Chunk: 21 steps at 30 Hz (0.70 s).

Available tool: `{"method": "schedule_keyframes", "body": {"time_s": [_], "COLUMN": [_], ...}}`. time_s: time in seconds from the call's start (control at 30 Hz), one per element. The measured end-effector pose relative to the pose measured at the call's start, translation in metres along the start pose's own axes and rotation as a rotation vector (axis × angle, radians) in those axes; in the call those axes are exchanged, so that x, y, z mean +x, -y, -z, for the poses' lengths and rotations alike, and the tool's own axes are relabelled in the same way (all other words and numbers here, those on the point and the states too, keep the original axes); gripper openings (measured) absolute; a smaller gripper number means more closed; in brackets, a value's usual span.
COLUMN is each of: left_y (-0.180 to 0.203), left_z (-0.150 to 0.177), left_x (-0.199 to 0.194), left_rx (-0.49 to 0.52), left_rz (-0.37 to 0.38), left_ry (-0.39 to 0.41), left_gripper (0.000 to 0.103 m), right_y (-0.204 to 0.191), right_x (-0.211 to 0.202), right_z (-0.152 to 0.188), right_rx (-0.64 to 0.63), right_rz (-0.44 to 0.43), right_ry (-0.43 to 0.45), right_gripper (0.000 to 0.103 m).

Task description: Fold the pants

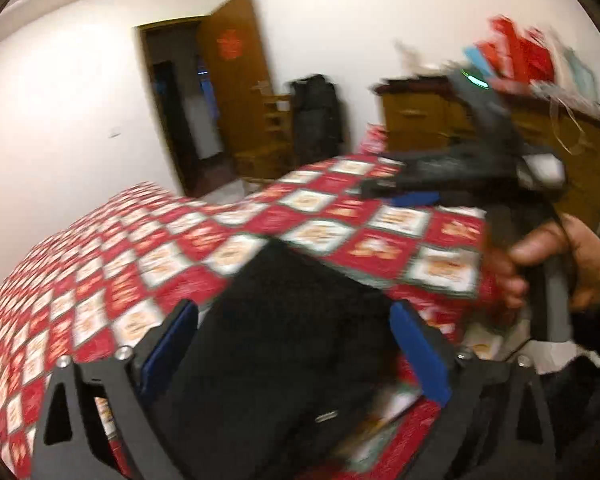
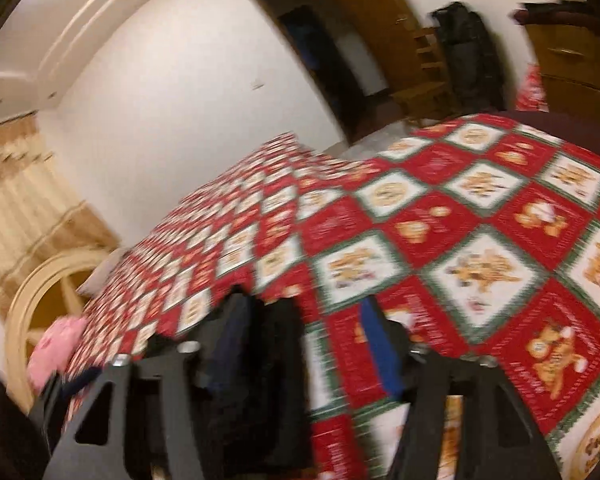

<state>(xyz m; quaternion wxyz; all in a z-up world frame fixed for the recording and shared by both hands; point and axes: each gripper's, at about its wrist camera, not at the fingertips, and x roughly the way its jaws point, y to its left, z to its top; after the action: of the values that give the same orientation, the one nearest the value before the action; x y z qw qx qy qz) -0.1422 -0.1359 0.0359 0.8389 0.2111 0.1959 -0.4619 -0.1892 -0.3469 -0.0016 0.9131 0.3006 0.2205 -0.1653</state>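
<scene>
The black pants lie bunched on the red and white checked bedspread, low in the left wrist view. My left gripper stands open and wide, with the cloth lying between its blue pads. A hand at the right holds my right gripper above the bed. In the right wrist view, my right gripper is open. The pants hang against its left finger, and bare bedspread shows between the cloth and the right blue pad. Both views are blurred.
Past the bed's far edge are an open wooden door, a wooden chair, a black bag and a wooden cabinet with red bags on top. A pink item and a curtain are at the left.
</scene>
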Motion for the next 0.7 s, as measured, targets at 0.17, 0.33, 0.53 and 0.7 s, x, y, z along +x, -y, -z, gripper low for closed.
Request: {"method": "schedule_keyframes", "body": {"time_s": [0.17,0.33,0.53,0.7], "left_y": [-0.084,-0.124,-0.126,-0.126], "left_z": [0.027,0.057,0.081,0.09], "left_x": [0.011,0.026,0.035,0.032], "left_rx": [-0.26,-0.461,-0.533,-0.543], "left_rz": [-0.243,-0.317,-0.298,-0.276], "left_ry": [-0.126,-0.241,-0.304,-0.327], "left_gripper": [0.103,0.103,0.103,0.103], "right_y": [-0.045,-0.066,-0.082,-0.081], "right_x": [0.031,0.063,0.076,0.057], "right_z": [0.023,0.038,0.057,0.063], "right_rx": [-0.192,-0.329,-0.528,-0.57], "right_rz": [-0.047,0.011,0.068,0.032], "right_ry": [-0.128,-0.219,-0.28,-0.354], "right_gripper": [0.068,0.06,0.02,0.006]}}
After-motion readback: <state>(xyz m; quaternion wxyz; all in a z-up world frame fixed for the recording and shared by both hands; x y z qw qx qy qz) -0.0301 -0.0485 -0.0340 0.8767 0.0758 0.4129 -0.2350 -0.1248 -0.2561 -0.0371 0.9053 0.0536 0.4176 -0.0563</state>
